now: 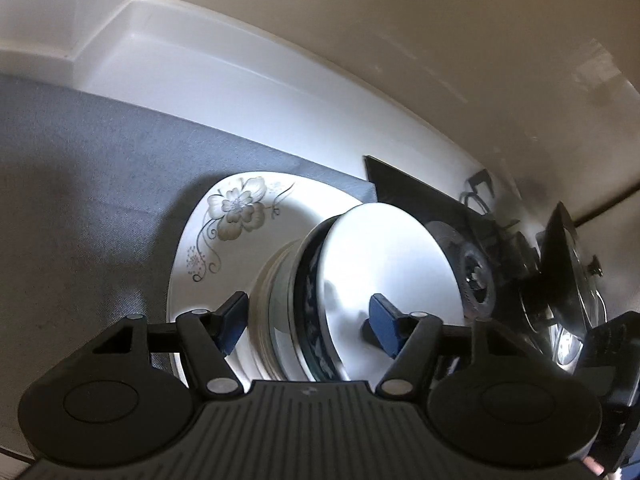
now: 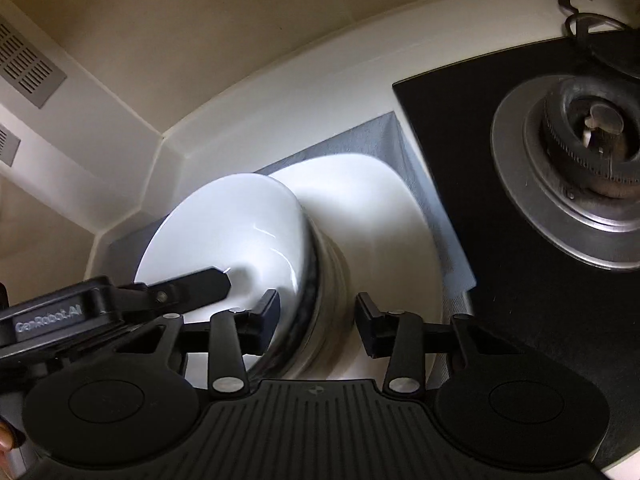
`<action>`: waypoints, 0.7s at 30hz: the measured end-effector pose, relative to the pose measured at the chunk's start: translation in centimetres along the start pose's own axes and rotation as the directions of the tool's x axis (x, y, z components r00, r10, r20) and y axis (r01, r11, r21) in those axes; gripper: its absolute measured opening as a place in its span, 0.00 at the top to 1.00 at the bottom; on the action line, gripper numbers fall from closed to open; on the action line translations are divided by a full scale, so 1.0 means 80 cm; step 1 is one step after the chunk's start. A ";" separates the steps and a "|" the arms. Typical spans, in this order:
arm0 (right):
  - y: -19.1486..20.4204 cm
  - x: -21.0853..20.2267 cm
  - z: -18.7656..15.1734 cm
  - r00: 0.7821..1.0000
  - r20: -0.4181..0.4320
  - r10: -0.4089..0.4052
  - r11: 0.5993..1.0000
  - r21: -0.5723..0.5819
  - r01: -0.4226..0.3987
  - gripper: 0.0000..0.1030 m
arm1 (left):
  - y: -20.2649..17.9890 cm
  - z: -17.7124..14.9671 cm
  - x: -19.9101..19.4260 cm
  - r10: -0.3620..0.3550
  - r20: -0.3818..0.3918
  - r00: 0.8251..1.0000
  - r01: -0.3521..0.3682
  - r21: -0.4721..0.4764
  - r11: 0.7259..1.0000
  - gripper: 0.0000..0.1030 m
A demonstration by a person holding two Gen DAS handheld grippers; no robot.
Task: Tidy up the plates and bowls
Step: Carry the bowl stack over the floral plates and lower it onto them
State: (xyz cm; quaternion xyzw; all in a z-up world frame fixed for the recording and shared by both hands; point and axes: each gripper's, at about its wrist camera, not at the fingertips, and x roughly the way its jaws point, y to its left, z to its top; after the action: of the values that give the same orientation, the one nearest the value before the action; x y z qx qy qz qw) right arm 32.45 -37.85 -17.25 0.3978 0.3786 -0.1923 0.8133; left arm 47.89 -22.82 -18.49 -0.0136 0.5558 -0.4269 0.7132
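The left gripper (image 1: 308,324) is standing spread, straddling the stack of bowls (image 1: 288,300): one pad is sitting just outside the lower bowls at 9 o'clock, the other is hanging over the inside of the top white bowl (image 1: 380,248) at 3 o'clock, clear of its rim, so it is pinching nothing. The right gripper (image 2: 318,320) is likewise spread across the stack's edge, with a gap showing on the white bowl's side. The stack is sitting on a big plate (image 1: 236,208), which is lying on a grey mat (image 1: 100,180).

Only the left wrist view is showing the flower print on the plate and the dark patterned band of the second bowl. Only the right wrist view is showing the burner (image 2: 592,136) in full, a vent grille (image 2: 28,64) at 10 o'clock, and one finger of the left gripper reaching into the white bowl.

The stove (image 2: 460,160) is butting against the mat's edge at 2 o'clock, close to the plate. Bare mat is lying open at 9 o'clock in the left wrist view, and the white counter (image 1: 240,64) is running behind to the wall
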 end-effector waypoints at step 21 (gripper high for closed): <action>0.031 -0.068 -0.023 0.990 0.130 -0.057 0.984 -0.163 0.078 0.23 | -0.014 -0.015 -0.078 0.192 0.138 0.972 -0.208 0.118 0.971 0.00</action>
State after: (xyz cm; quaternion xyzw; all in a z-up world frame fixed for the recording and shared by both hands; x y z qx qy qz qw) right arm 29.65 -34.79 -12.59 0.3021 0.3552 -0.2120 0.8589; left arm 46.15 -19.06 -13.51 0.0629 0.4791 -0.3868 0.7855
